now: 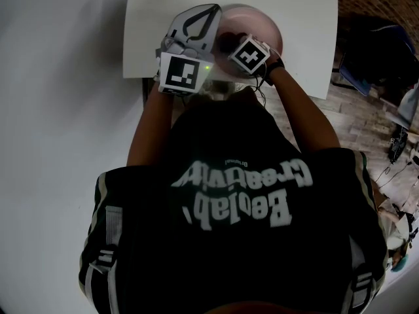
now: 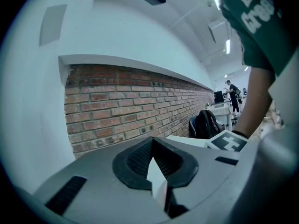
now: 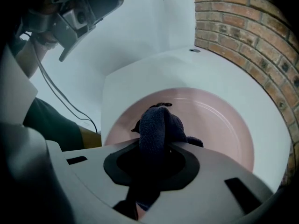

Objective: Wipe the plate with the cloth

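Currently, right gripper [image 3: 154, 149]: fingers clamped the cloth [image 3: 156, 122]; plate [image 3: 219, 120] lay directly ahead, beneath it.
Left gripper [image 2: 156, 167]: fingers pinched the plate's left rim.

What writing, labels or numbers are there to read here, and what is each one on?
"Beolab": large white letters on the person's black T-shirt, upside down in the head view.
"Creativity": next line on that shirt.
"Original": tiny line, barely legible, so unsure.
The two marker cubes carry black-and-white patterns only, no words.
Nothing else readable.
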`<state>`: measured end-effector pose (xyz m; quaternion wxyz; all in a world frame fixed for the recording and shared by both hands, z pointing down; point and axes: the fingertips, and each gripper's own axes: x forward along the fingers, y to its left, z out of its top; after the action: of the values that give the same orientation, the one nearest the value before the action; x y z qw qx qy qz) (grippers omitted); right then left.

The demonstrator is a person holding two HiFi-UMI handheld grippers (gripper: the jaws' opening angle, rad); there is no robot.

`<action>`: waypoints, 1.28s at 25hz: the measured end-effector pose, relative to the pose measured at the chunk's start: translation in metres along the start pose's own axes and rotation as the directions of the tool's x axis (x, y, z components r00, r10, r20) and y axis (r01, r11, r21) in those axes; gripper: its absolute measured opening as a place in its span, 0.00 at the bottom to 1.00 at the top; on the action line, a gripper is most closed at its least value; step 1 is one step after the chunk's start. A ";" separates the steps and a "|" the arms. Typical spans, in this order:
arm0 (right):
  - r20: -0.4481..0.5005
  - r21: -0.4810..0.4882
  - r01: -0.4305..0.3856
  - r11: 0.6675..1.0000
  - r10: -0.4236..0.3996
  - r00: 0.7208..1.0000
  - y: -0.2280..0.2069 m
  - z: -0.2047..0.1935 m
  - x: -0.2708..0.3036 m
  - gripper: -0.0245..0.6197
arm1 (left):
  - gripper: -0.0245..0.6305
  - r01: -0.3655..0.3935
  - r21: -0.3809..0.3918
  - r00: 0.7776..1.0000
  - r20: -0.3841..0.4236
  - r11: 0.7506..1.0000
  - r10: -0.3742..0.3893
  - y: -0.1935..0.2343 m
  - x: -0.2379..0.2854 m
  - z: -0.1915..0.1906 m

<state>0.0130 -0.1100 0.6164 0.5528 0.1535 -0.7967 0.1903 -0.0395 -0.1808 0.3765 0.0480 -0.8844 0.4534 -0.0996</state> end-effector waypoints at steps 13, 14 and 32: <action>-0.023 0.081 0.112 0.990 -0.110 0.994 -0.032 -0.008 -0.005 0.13 | 0.04 0.011 -0.018 1.000 0.011 1.000 -0.011 0.000 0.007 -0.002; -0.013 0.078 0.121 0.990 -0.120 0.993 -0.034 -0.006 -0.007 0.13 | 0.04 0.012 -0.017 1.000 0.014 1.000 -0.012 0.000 0.008 -0.002; 0.700 0.234 0.417 0.879 -0.449 0.555 -0.048 0.104 -0.253 0.13 | 0.04 -0.012 0.098 0.986 0.168 0.995 -0.005 0.014 0.011 0.102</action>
<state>0.0355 -0.1933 0.3522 0.2103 0.4188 -0.8833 -0.0134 -0.0219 -0.1988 0.2760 0.1297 -0.8854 0.4438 -0.0466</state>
